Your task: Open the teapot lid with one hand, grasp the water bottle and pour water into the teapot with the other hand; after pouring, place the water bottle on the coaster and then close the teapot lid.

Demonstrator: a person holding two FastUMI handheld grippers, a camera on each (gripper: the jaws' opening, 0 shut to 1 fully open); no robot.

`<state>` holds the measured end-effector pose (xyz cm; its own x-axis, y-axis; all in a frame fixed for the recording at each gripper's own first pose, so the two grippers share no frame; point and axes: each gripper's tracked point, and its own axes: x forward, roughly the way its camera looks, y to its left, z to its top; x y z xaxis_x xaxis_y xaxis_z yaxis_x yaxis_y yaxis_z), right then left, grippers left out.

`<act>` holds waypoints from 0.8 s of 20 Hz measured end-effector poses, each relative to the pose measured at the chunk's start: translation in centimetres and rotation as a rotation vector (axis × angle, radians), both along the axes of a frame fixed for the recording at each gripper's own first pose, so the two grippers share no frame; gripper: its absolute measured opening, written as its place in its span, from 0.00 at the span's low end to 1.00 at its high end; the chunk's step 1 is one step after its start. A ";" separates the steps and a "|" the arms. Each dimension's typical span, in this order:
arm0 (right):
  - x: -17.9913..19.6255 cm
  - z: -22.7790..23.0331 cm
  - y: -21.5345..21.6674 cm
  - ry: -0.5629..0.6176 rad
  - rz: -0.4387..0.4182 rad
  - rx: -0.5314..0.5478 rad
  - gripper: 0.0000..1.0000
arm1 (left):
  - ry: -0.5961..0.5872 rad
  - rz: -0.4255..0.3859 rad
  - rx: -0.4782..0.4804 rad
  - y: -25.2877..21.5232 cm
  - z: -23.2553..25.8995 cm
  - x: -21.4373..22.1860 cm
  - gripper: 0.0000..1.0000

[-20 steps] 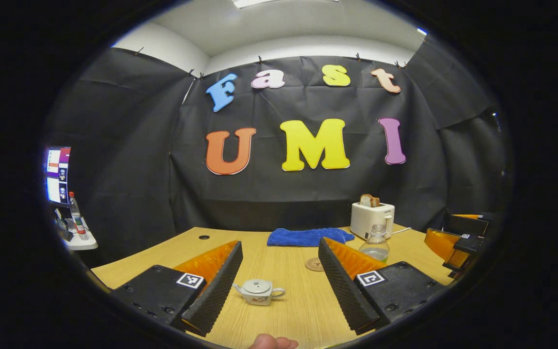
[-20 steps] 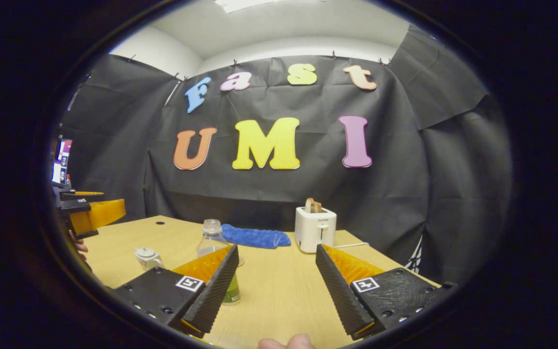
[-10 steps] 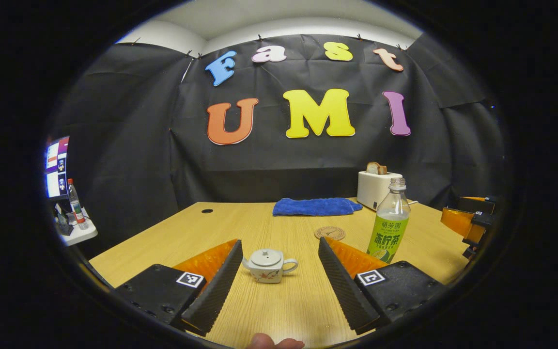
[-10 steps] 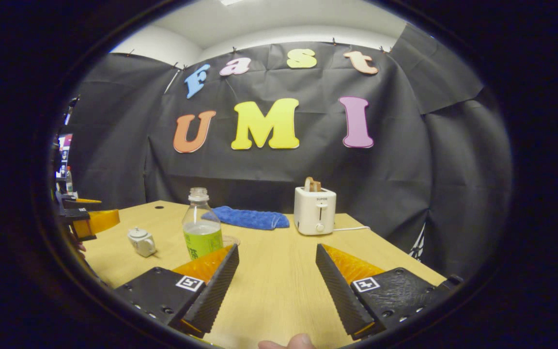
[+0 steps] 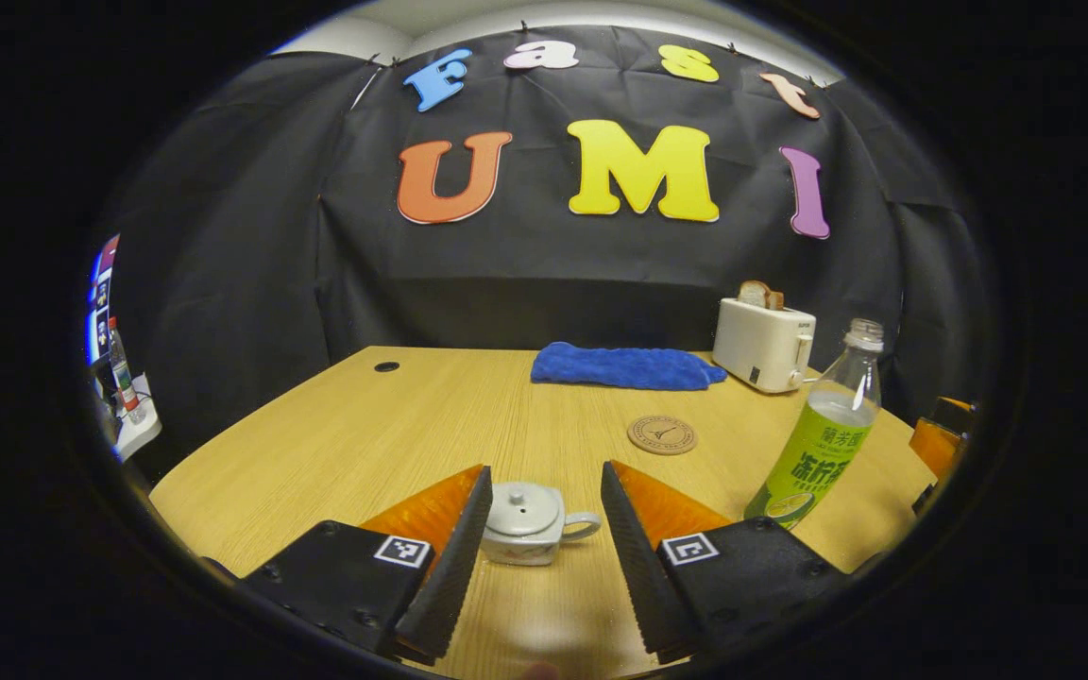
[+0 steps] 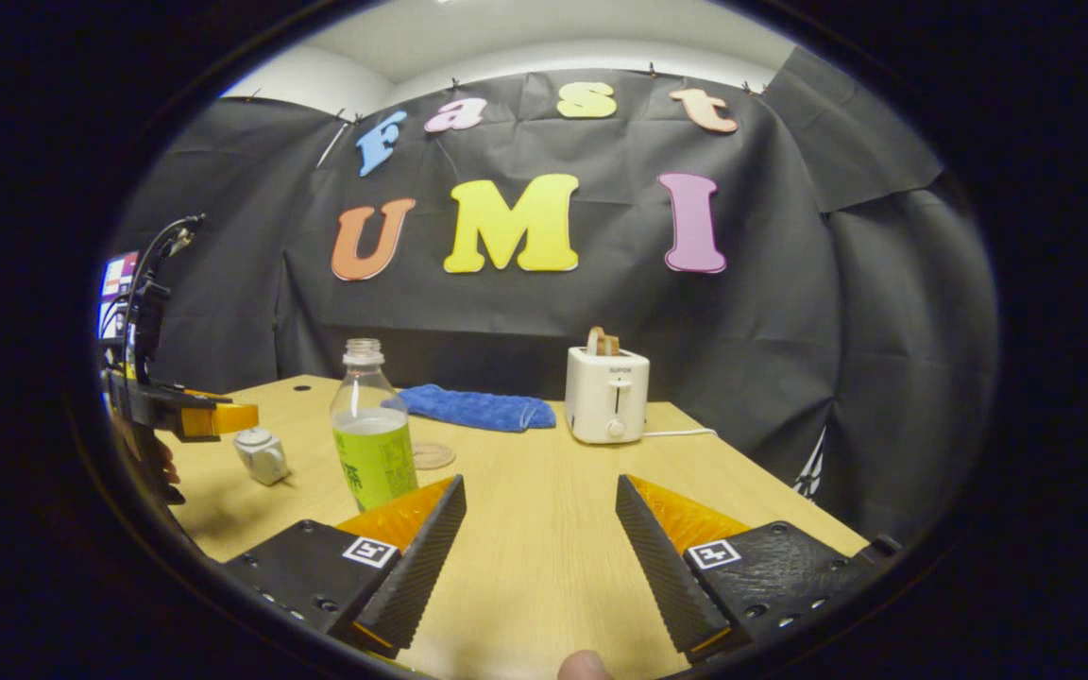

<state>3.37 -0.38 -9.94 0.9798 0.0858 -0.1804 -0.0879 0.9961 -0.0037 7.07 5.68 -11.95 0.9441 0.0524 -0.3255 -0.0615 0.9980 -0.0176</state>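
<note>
Lidded teapot [image 5: 527,522] sits between the left gripper's [image 5: 536,557] spread fingers [image 5: 450,557]

Toaster [image 6: 607,396] front: small brand word, blurred; bottle [image 5: 816,440] label characters unread.

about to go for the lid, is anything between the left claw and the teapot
Nothing visible. The left claw is open and the teapot sits on the table right between its fingers, lid still on.
</note>
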 end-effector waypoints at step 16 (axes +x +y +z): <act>1.1 -2.0 2.0 0.055 0.051 -0.012 0.96 | 0.051 0.039 0.079 1.7 -1.9 2.2 0.03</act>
<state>4.47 1.66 -11.91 0.9630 0.1325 -0.2348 -0.1386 0.9903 -0.0098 9.27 7.36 -13.81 0.9233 0.1162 -0.3660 -0.0992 0.9929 0.0652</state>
